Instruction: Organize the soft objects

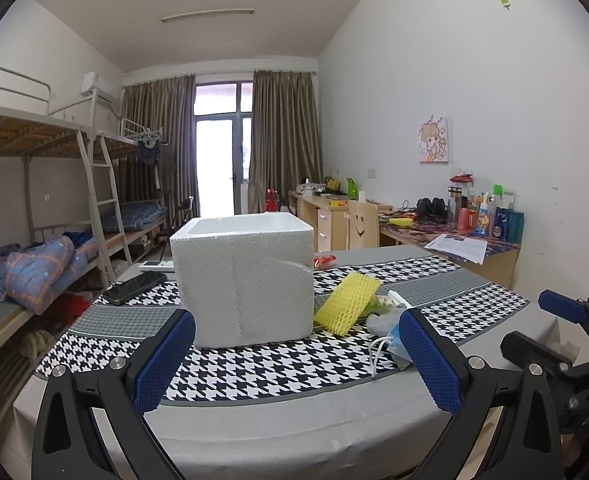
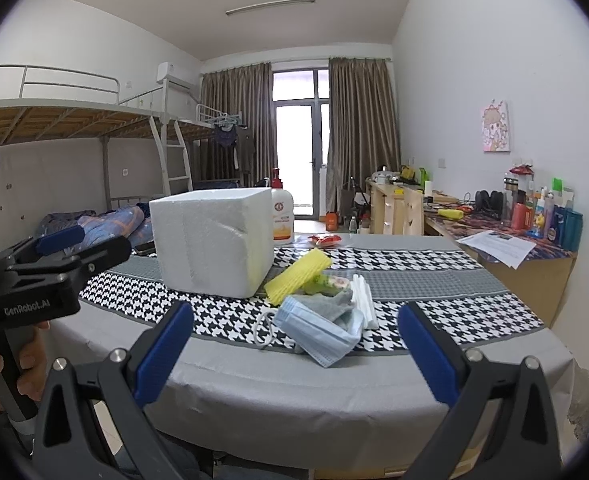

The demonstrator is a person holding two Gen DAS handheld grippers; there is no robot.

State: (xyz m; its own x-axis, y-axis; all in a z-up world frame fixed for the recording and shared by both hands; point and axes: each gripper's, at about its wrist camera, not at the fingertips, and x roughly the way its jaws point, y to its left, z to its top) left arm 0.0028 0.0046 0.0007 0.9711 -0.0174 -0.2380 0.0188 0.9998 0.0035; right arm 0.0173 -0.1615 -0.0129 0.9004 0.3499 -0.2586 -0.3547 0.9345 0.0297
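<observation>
While nothing is picked up yet, both grippers hang short of the table (image 1: pixel 254 420), so this looks like the start.
Box: foam box (image 1: pixel 242 280) upright on the check runner, open top; likely the bin for the soft stuff.
Pile: just right of box, loose heap; yellow foam net (image 2: pixel 296 276) leans on the box wall, grey cloth behind mask.
Mask: blue mask (image 2: pixel 318 330) at front, nearest the right gripper.
Left gripper (image 1: pixel 294 360): jaws wide apart, empty, faces box.
Right gripper (image 2: pixel 294 356): jaws wide apart, empty, aimed at mask, not touching.
</observation>
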